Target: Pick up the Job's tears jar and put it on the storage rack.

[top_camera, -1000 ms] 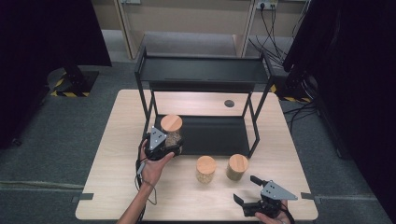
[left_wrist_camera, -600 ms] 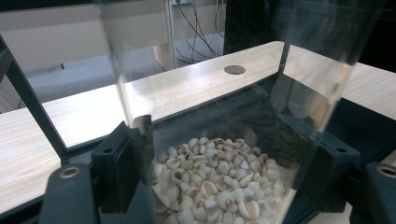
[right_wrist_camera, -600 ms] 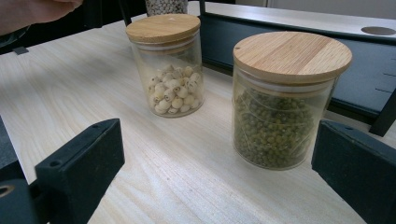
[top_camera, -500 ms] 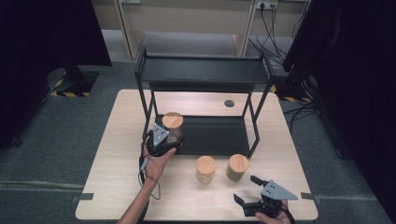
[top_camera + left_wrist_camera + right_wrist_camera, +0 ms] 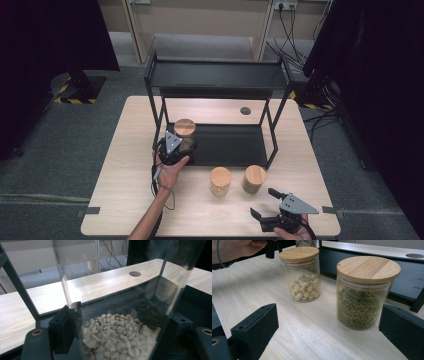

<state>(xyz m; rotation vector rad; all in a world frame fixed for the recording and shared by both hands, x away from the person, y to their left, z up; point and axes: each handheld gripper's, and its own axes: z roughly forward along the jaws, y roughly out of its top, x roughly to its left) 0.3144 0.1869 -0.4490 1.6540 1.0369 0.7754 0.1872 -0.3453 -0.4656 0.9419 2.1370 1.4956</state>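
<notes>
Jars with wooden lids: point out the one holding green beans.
It is the right-hand jar on the bare table, nearest the open right gripper. The middle jar holds pale round seeds, and the jar clamped in the left gripper holds small whitish grains.

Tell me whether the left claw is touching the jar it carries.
Touching. In the left gripper view, both black jaws of the left claw press against the glass sides of the jar of pale grains.

Black rack [image 5: 215, 80], pale wooden table [image 5: 125, 185]

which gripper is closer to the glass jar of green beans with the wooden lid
Right. The right gripper sits open just in front of that jar; the left gripper is off at the black shelf, holding another jar.
</notes>
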